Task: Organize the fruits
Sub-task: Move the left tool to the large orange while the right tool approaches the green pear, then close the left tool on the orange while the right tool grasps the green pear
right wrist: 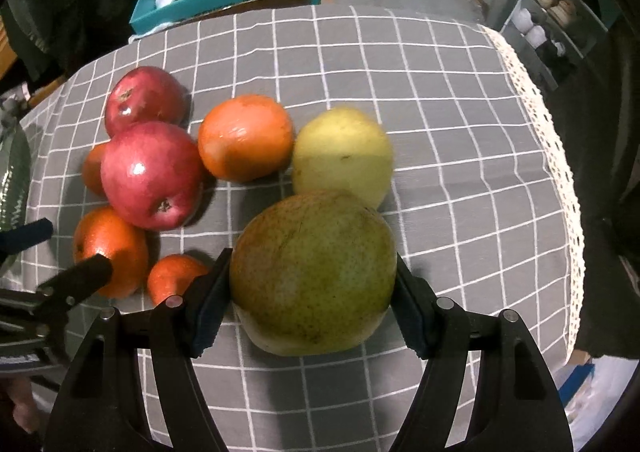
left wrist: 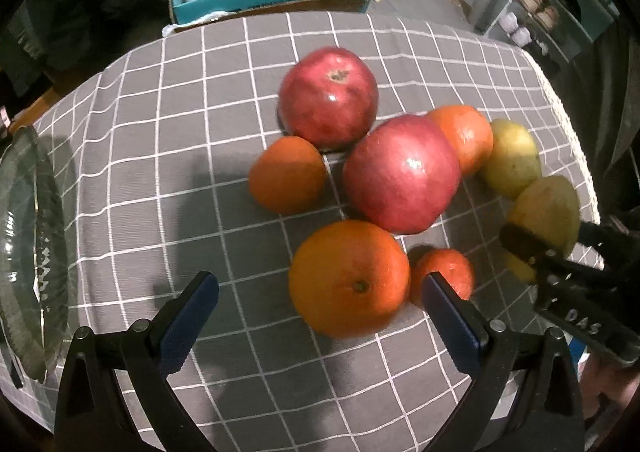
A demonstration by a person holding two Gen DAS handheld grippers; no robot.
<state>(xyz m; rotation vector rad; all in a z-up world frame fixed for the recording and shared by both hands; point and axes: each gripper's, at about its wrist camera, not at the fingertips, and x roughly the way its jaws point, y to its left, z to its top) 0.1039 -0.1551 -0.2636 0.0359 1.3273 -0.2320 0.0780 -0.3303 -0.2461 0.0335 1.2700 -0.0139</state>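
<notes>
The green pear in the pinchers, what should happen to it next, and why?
Probably lift it straight up. The right gripper has both pads against the green pear, and the yellow pear sits close behind, so sliding could bump it.

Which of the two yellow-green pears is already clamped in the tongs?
The nearer, greener pear, clamped in the right tongs. The paler pear sits free behind it, beside an orange.
</notes>
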